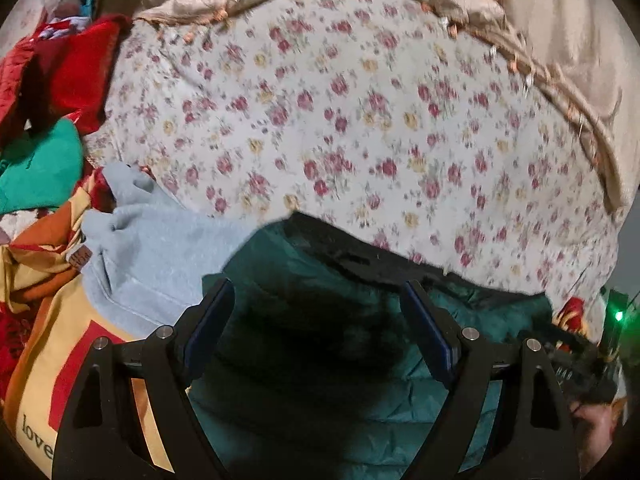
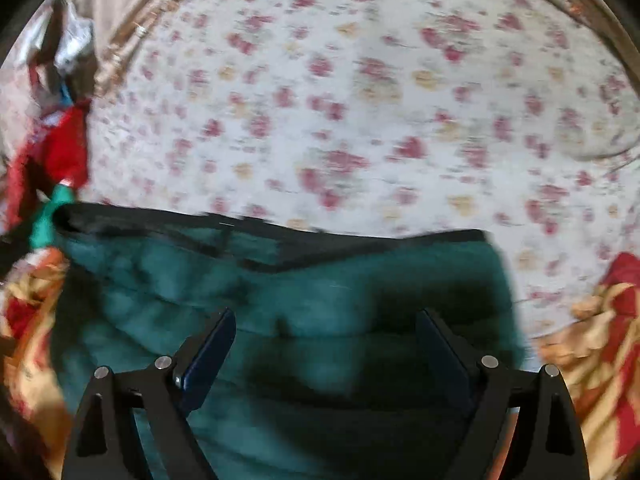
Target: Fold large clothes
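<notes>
A dark teal quilted jacket with a black edge lies folded on a floral bedsheet. My left gripper hovers over it, open, with nothing between its blue pads. In the right wrist view the same teal jacket fills the lower half, blurred by motion. My right gripper is above it, open and holding nothing. The black trim runs along the jacket's far edge.
A light blue garment and a yellow-and-red printed cloth lie left of the jacket. Red and green clothes pile at the far left. Beige bedding borders the sheet. A red-and-gold patterned cloth lies at the right.
</notes>
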`<state>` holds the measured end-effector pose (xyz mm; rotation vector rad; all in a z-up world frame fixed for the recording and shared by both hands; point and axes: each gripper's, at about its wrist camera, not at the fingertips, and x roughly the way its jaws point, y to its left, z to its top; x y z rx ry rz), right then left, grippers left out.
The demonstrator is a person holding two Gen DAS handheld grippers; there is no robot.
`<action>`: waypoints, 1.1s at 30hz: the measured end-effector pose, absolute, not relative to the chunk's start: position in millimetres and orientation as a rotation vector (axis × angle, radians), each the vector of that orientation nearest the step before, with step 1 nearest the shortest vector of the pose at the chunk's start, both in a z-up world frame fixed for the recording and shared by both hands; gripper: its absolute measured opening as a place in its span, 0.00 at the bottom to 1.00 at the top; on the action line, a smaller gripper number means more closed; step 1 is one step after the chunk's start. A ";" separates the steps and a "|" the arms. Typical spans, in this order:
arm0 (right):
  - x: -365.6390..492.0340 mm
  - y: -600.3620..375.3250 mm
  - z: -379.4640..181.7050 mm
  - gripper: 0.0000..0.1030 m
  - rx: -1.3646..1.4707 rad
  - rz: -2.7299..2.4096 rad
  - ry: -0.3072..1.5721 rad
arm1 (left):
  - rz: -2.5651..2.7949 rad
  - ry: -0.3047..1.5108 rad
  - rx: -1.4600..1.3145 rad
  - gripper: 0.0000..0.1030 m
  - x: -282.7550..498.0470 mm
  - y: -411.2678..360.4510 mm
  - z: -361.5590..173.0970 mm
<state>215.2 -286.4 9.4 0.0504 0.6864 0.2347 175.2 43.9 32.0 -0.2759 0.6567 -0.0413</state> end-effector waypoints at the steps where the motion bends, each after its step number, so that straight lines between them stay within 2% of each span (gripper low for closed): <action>1: 217.4 -291.9 7.2 0.87 0.065 0.228 0.691 | -0.034 0.665 -0.255 0.83 177.3 40.4 28.6; 7: 254.1 -293.6 -30.5 0.88 0.080 0.171 0.782 | -0.028 0.617 -0.261 0.83 169.2 41.6 26.3; 11: 270.3 -294.6 -41.1 0.94 0.111 0.152 0.790 | -0.032 0.654 -0.212 0.83 173.1 36.2 22.6; 23: 208.3 -301.4 4.6 0.94 0.128 0.198 0.685 | 0.004 0.861 -0.147 0.83 225.0 34.2 -33.3; 33: 238.2 -309.4 -48.8 0.95 0.180 0.179 0.742 | -0.009 0.920 -0.119 0.91 251.1 32.5 -57.2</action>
